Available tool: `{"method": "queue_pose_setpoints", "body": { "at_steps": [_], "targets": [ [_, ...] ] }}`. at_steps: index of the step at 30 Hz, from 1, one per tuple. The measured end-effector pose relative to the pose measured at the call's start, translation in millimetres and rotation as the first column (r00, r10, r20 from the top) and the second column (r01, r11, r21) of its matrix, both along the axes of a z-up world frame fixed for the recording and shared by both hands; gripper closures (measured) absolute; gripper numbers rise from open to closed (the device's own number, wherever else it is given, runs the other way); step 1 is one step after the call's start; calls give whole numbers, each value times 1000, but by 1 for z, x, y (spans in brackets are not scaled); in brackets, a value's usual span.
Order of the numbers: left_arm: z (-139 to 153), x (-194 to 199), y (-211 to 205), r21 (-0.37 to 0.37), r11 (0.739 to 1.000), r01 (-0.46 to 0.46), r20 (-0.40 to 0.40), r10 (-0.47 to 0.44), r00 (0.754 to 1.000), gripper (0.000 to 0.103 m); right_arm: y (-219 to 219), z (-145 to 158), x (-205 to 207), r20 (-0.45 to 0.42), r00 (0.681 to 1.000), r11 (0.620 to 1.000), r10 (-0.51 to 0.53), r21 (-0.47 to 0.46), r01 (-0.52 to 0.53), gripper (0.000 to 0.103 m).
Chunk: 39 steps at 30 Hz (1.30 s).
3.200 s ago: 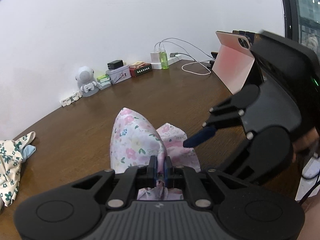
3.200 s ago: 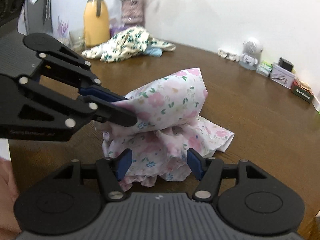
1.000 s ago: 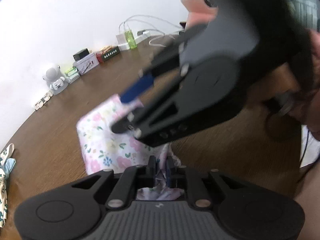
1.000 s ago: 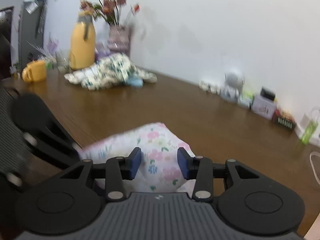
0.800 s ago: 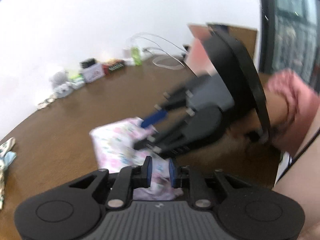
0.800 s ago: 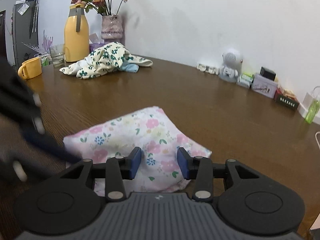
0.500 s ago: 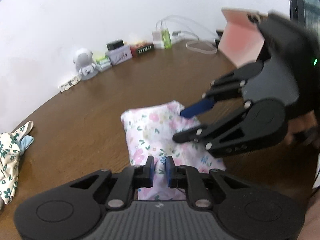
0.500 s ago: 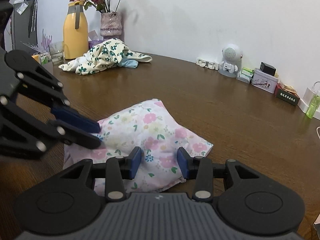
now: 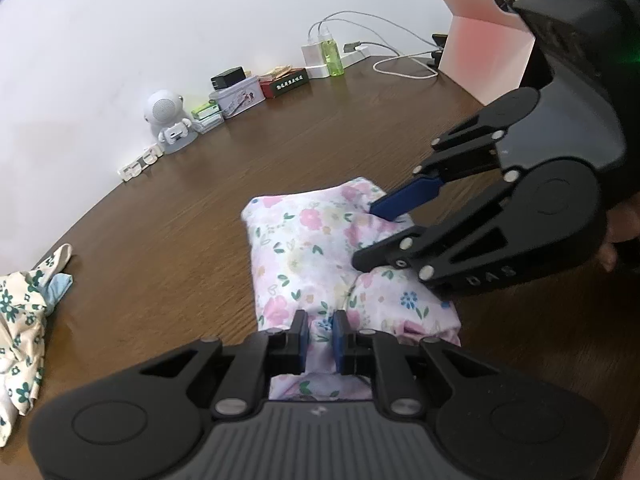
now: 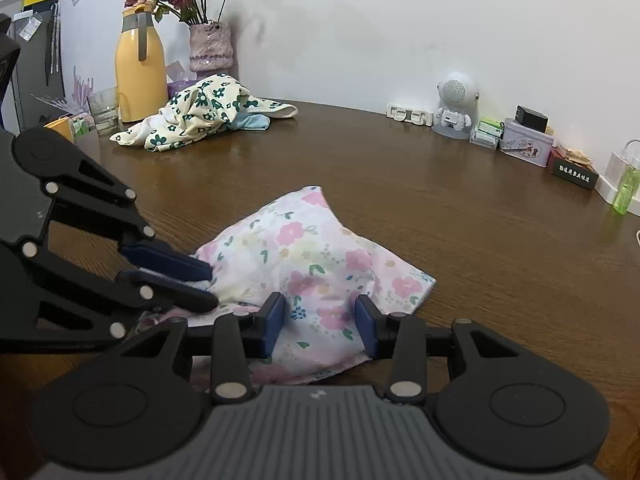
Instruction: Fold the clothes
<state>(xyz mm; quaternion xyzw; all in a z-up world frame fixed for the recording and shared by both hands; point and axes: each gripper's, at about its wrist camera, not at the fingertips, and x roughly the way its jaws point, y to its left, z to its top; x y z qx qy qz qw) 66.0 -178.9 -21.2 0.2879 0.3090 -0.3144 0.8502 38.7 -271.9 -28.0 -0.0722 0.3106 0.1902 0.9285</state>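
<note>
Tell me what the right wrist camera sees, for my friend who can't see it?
A pink flowered cloth lies bunched on a brown table. The right gripper hangs open over it while the left gripper pinches its edge. A green flowered cloth sits farther back.

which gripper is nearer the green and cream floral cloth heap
Left. The left gripper holds the pink floral garment on the side toward the heap; the right gripper is farther across.
</note>
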Motion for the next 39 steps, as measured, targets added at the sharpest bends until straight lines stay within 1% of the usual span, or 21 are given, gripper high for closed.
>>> {"method": "queue_pose_setpoints", "body": {
  "at_steps": [4,7,13,17,19,20,21,22,23,24,26,28,30,32,33,34,35,39],
  "targets": [
    [2,2,11,42,999,-19,21,18,1000,89,15,3,-4,-14,999,1000,29,-6,-29,63],
    [5,2,21,70,997,-45,43,42,998,88,29,4,-6,-30,997,998,70,-6,-70,64],
    [6,0,46,104,989,-101,85,93,992,88,57,8,-10,-63,986,988,152,-5,-153,64],
    [11,-4,59,72,991,-113,94,106,990,88,69,13,-12,-64,982,984,179,-11,-180,64],
    [20,-9,68,23,992,-124,93,122,988,87,61,24,-14,-47,984,985,174,19,-173,63],
    [26,-12,74,-15,991,-133,83,134,988,85,54,30,-14,-37,986,986,161,44,-159,58],
    [31,-15,81,-52,988,-147,66,150,986,77,46,37,-13,-28,989,987,147,70,-145,55],
    [35,-17,87,-88,981,-174,44,178,983,72,39,41,-11,-25,991,987,133,90,-130,51],
    [37,-17,94,-124,970,-209,18,213,977,60,34,43,-7,-31,993,988,117,103,-113,47],
    [40,-17,100,-158,957,-244,-10,246,969,56,28,45,-2,-36,994,989,101,116,-96,45],
    [41,-17,113,-226,921,-317,-88,305,948,56,18,46,9,-57,995,988,76,142,-67,40],
    [38,-14,124,-276,877,-394,-179,355,917,54,14,40,24,-110,991,984,75,169,-55,36],
    [32,-10,133,-300,837,-457,-257,391,884,54,14,34,37,-153,985,982,83,182,-54,34],
    [26,-8,137,-312,809,-498,-312,408,858,54,16,29,44,-180,980,982,85,183,-52,25],
    [24,-7,139,-320,796,-514,-339,411,846,54,16,26,47,-191,978,982,85,182,-49,25],
    [22,-6,141,-328,786,-525,-360,410,838,55,17,24,50,-202,976,982,84,181,-47,25],
    [21,-6,141,-333,781,-529,-374,405,834,55,17,22,52,-213,973,982,84,183,-45,25],
    [16,-1,140,-344,771,-536,-416,386,823,58,17,14,54,-253,962,975,99,216,-44,27]
  ]
}}
